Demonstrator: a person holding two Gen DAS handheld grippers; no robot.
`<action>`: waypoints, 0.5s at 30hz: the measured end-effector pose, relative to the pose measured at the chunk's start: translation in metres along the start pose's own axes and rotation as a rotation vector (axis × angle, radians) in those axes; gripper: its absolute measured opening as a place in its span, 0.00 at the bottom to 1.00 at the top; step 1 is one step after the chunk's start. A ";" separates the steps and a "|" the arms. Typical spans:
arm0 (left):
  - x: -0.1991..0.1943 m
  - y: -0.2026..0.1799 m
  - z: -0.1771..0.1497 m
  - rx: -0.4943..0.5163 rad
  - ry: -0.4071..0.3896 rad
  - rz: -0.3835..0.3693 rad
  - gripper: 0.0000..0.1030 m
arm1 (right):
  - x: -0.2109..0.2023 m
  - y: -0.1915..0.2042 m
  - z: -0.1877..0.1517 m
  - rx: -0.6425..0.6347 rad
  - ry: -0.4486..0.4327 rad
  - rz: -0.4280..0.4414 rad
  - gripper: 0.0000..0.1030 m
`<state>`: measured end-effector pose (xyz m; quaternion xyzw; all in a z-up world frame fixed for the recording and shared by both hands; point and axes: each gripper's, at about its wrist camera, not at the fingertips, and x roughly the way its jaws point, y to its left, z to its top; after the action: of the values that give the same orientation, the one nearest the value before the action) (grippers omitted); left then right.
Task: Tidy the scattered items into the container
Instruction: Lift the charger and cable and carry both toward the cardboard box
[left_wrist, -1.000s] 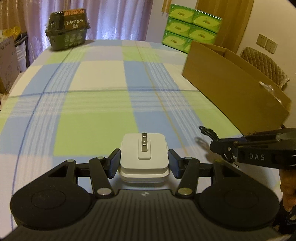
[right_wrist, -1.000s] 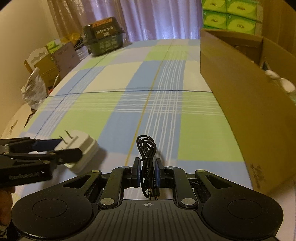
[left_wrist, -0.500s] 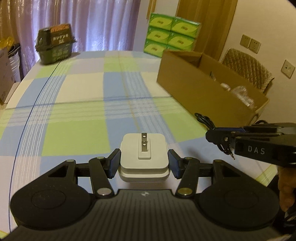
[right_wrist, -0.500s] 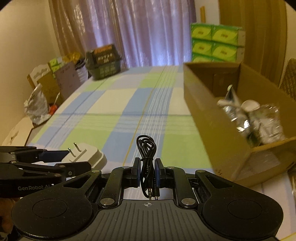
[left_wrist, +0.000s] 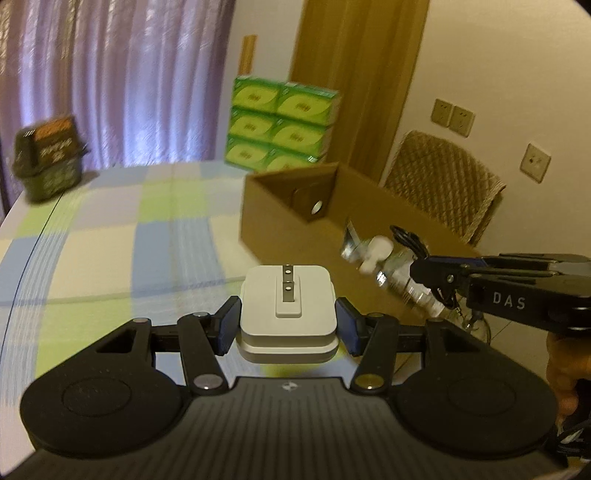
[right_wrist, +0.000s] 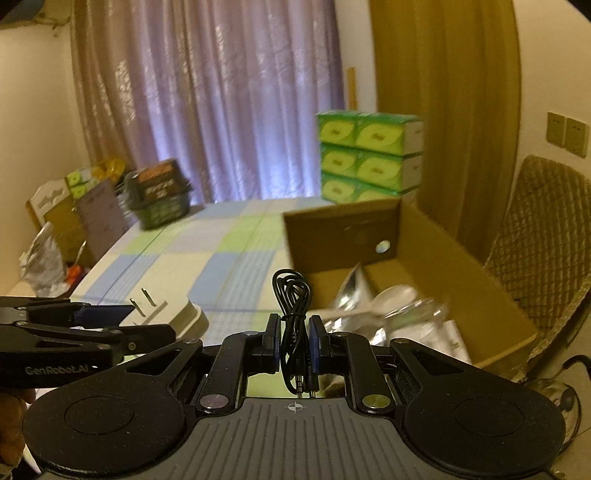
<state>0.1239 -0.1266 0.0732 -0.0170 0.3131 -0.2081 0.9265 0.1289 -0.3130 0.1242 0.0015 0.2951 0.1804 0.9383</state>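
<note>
Left wrist view is showing the left gripper clamping the white charger by its flat sides, prongs pointing up and away, presumably so it drops cleanly into the cardboard box ahead. The right gripper is pinching the coiled black cable mid-bundle, long axis lying along the fingers, loop forward and plugs rearward, above the box's near end.

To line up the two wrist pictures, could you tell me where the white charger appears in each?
Left wrist: white charger at centre, clamped in the left gripper, prongs up.
Right wrist: charger at lower left, in the left gripper.
Shared landmark: cardboard box beyond it, to the right.
</note>
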 end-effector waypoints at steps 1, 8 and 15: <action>0.003 -0.004 0.006 0.008 -0.006 -0.005 0.48 | 0.000 -0.006 0.004 0.000 -0.003 -0.007 0.17; 0.024 -0.027 0.042 0.038 -0.023 -0.033 0.48 | 0.007 -0.042 0.027 0.004 -0.003 -0.029 0.17; 0.046 -0.042 0.062 0.034 -0.012 -0.054 0.48 | 0.017 -0.069 0.039 -0.022 0.001 -0.056 0.17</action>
<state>0.1776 -0.1888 0.1034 -0.0108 0.3034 -0.2382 0.9225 0.1867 -0.3675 0.1398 -0.0172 0.2936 0.1574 0.9427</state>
